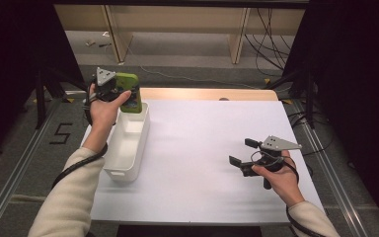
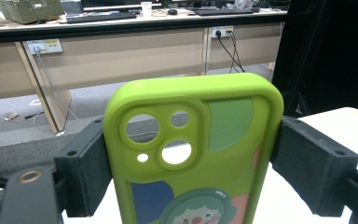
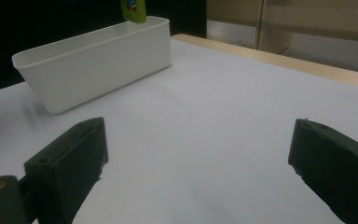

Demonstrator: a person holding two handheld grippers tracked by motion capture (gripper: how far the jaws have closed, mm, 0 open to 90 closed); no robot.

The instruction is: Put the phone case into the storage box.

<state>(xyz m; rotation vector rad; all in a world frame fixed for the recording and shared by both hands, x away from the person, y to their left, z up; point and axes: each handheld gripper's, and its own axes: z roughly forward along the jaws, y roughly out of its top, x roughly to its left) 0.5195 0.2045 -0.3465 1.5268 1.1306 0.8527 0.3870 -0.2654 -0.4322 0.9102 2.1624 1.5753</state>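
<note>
Phone case over the bin's far end, pinched only by its edges

From above, my left gripper [image 1: 109,88] holds the green phone case [image 1: 129,93] upright above the far end of the white bin [image 1: 128,143], at the table's far-left corner. Along its jaws, the pads clamp both long sides of the soft case [image 2: 193,154]; it could buckle and slip. My right gripper [image 3: 196,172] gapes empty over bare table

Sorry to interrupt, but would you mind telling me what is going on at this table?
A person works with a gripper in each hand. The left gripper clamps a green phone case by its sides, holding it upright above the far end of a white bin. The right gripper is open with nothing between its jaws, low over the white table.
</note>
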